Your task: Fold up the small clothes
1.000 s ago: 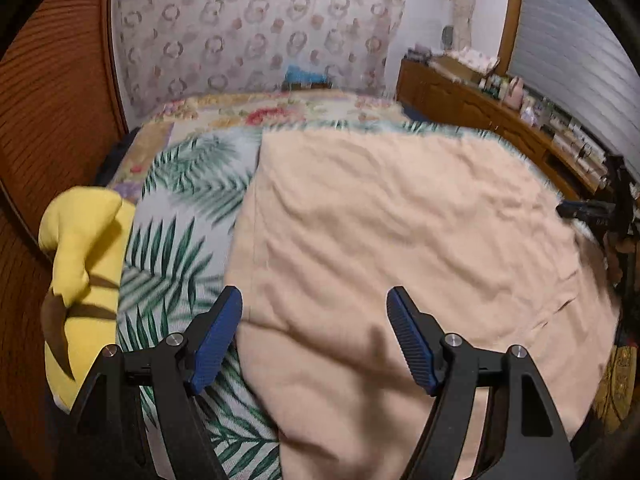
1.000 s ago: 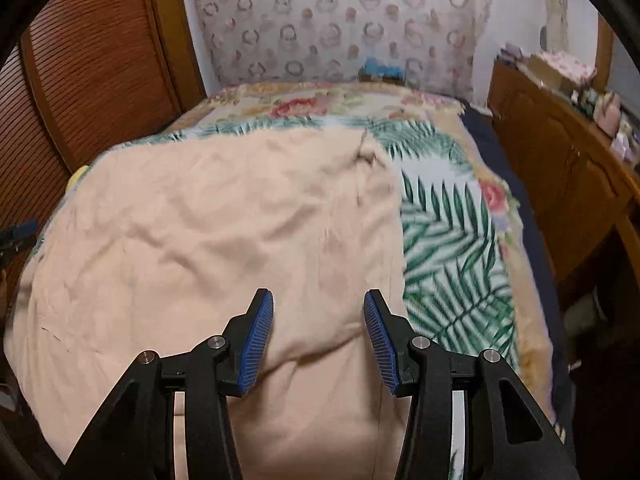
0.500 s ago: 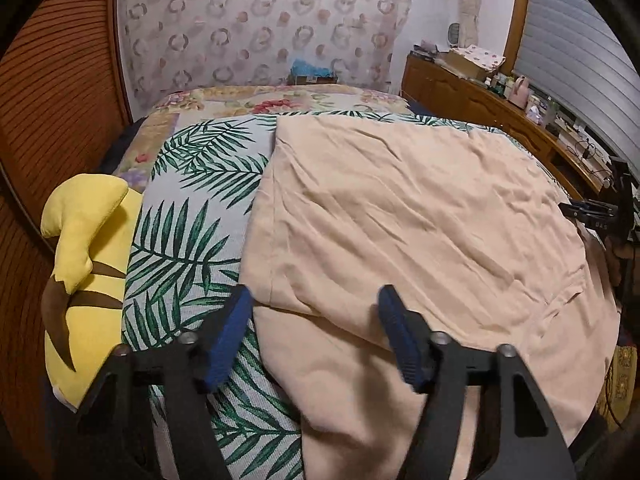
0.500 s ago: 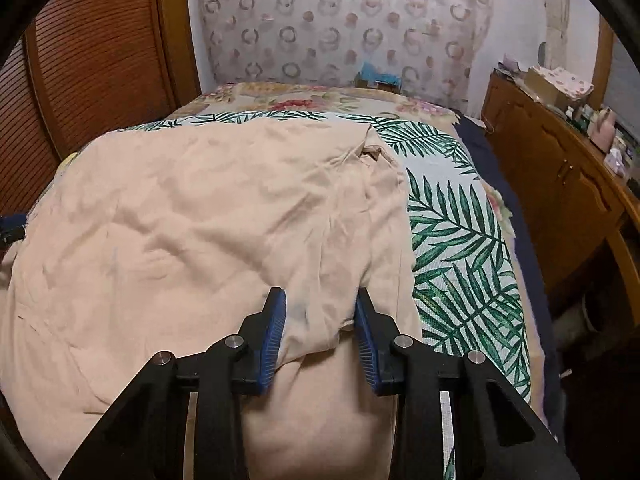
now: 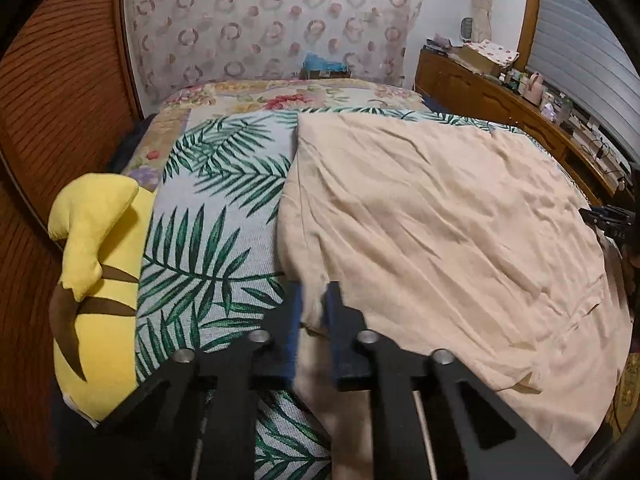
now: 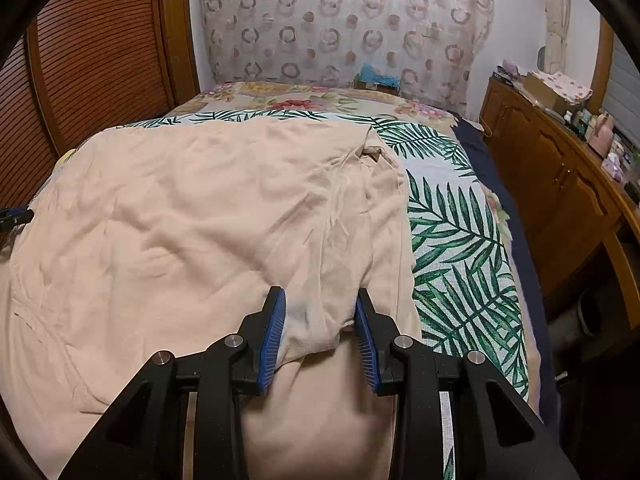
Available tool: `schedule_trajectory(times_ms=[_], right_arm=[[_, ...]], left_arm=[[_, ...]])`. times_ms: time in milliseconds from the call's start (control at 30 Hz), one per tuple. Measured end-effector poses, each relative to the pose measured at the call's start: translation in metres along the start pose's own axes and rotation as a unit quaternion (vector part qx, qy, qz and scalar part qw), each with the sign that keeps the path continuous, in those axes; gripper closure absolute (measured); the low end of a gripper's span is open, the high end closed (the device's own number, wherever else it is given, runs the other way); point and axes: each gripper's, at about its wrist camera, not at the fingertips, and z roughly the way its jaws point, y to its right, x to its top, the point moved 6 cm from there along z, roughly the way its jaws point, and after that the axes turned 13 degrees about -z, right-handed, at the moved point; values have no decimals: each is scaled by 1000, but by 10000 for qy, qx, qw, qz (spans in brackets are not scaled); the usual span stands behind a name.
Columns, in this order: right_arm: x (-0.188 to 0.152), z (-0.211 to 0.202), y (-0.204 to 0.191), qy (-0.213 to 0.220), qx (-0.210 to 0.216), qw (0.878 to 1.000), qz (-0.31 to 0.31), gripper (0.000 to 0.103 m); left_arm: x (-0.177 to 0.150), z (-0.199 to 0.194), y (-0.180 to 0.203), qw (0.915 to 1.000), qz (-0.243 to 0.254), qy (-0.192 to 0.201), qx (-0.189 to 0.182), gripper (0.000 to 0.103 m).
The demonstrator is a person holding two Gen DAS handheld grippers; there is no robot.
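So the peach-coloured garment (image 5: 440, 216) was spread out flat and pretty wrinkled across the bed, lying on a palm-leaf blanket (image 5: 208, 224) that covered most of the mattress. The left gripper (image 5: 314, 320) sat at the garment's near left corner, and its jaws were clenched on a bunched bit of the fabric edge, with only a thin sliver of cloth showing between the blue pads (image 5: 295, 332). The right gripper (image 6: 320, 332) was over at the near right side of the same garment, jaws partway closed with a thick fold of the fabric filling the gap and both blue pads (image 6: 274, 336) touching it on either side, so it was gripping the cloth there too. In the right wrist view the far right corner of the garment looked a bit rumpled and folded over on itself. A yellow plush toy (image 5: 96, 272) with brown stripes lay on the bed's left edge, just beside the blanket and apart from the garment. A floral quilt (image 6: 304, 100) covered the head end of the bed, and a wooden dresser (image 6: 560, 184) loaded with small stuff ran along the right wall
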Motion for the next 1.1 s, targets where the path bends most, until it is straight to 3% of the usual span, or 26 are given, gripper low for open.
schedule_trajectory(times_ms=[200, 400, 800, 933, 1100], right_arm=[[0, -1, 0, 2, 1, 10000, 0, 67], [0, 1, 0, 5, -3, 10000, -8, 67], [-1, 2, 1, 9, 1, 10000, -7, 67], [-1, 2, 0, 11, 2, 10000, -6, 67], [-1, 2, 0, 12, 2, 10000, -7, 67]], left_arm=[[10, -20, 12, 9993, 155, 344, -63, 95], [18, -24, 23, 9984, 301, 424, -208, 95], [15, -7, 17, 9993, 367, 46, 109, 95], [7, -1, 11, 9992, 353, -74, 152, 83], [1, 6, 7, 9983, 424, -196, 344, 82]])
